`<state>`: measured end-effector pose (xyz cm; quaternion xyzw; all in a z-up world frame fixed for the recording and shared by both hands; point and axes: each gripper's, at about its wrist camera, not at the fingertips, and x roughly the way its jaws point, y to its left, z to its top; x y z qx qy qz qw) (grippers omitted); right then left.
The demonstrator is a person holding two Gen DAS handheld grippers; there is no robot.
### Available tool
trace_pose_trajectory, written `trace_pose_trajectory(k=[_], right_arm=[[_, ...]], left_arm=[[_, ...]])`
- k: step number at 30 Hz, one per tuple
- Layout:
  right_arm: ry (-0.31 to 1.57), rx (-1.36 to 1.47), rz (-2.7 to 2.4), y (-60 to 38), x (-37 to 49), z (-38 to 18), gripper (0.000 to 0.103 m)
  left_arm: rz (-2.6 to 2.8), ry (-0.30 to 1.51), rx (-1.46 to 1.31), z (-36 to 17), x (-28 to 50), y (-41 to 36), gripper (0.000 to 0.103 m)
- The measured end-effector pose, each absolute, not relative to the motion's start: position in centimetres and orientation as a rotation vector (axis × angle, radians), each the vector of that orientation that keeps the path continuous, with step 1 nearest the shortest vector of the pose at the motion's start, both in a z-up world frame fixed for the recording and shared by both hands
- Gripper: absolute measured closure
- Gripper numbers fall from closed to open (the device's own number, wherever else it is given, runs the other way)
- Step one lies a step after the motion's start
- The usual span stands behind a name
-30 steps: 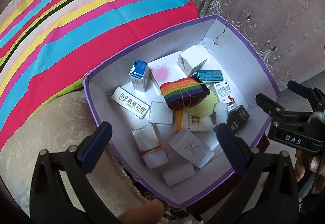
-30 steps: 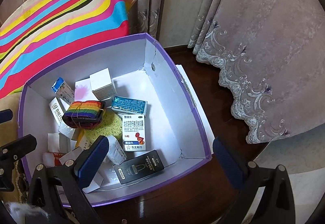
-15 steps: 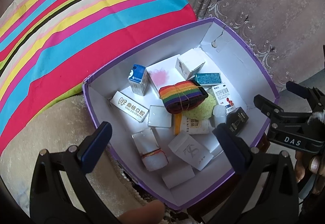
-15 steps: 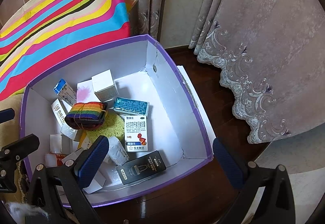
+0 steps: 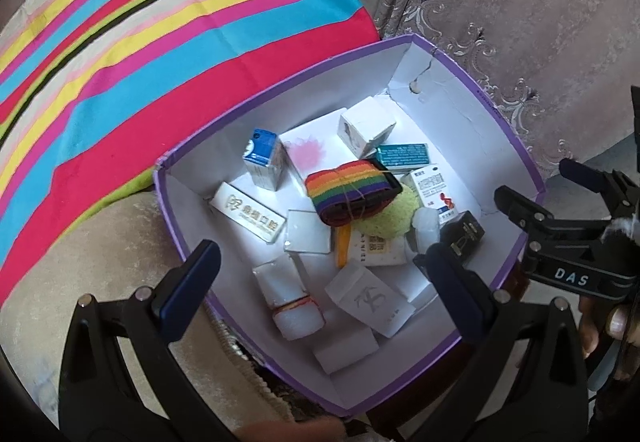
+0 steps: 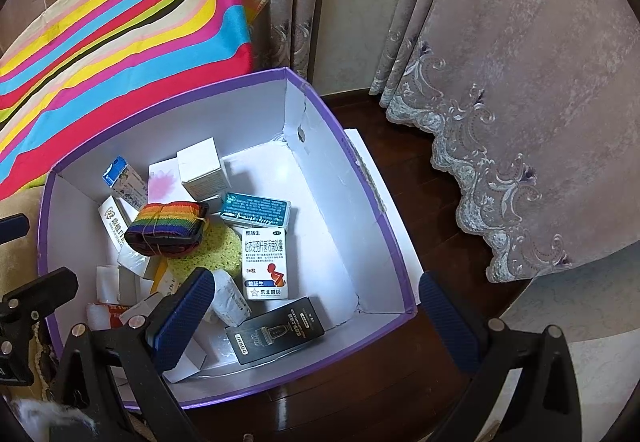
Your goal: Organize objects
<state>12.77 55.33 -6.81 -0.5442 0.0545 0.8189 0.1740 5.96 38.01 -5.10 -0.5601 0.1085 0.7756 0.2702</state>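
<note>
A purple-rimmed cardboard box with white inner walls (image 6: 344, 209) sits on a dark glossy wooden surface (image 6: 360, 394), holding a jumble of small packages. Both grippers hang above it with nothing between their fingers. The left gripper (image 5: 316, 294) has its blue-padded fingers spread wide over the near-left part of the box; the right gripper (image 6: 316, 318) is equally spread, one finger over the box and the other out past its right wall.

In the box, a black carton printed "DORMI" with a drawing of a trimmer (image 6: 276, 334) lies flat at the near right. Just behind it stands a white medicine box with blue Chinese characters, a red figure and "36" (image 6: 265, 262), and behind that a teal foil-fronted pack (image 6: 256, 207). A rolled rainbow-striped strap tied with thread (image 6: 166, 228) rests partly on a yellow-green sponge (image 6: 218, 250). A white long box with grey Chinese lettering and a tooth-like logo (image 5: 248, 211) lies at the left, beside a small upright blue-and-white carton (image 5: 262, 157). A plain white cube box (image 5: 366, 125) is at the back; a white box with a grey brush-stroke character (image 5: 370, 300), possibly a logo, lies near the front.

The right gripper's body carries the letters "DAS". A bright multicoloured striped cloth (image 5: 160, 41) lies behind the box, and a grey embroidered curtain (image 6: 520, 101) hangs to the right.
</note>
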Motion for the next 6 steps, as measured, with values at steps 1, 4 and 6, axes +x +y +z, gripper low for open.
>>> trace_pose_trajectory(k=[1, 4, 6], right_arm=[[0.156, -1.543, 2.321, 55.38, 12.79, -6.85, 0.000], [0.156, -1.544, 2.318, 55.36, 12.86, -6.94, 0.000], [0.159, -1.543, 2.316, 55.30, 12.90, -7.00, 0.000]], left_arm=[[2.088, 0.292, -1.509, -5.18, 6.01, 38.11, 0.000], [2.093, 0.312, -1.500, -5.35, 6.23, 38.36, 0.000], [2.098, 0.314, -1.499, -5.40, 6.25, 38.35, 0.000]])
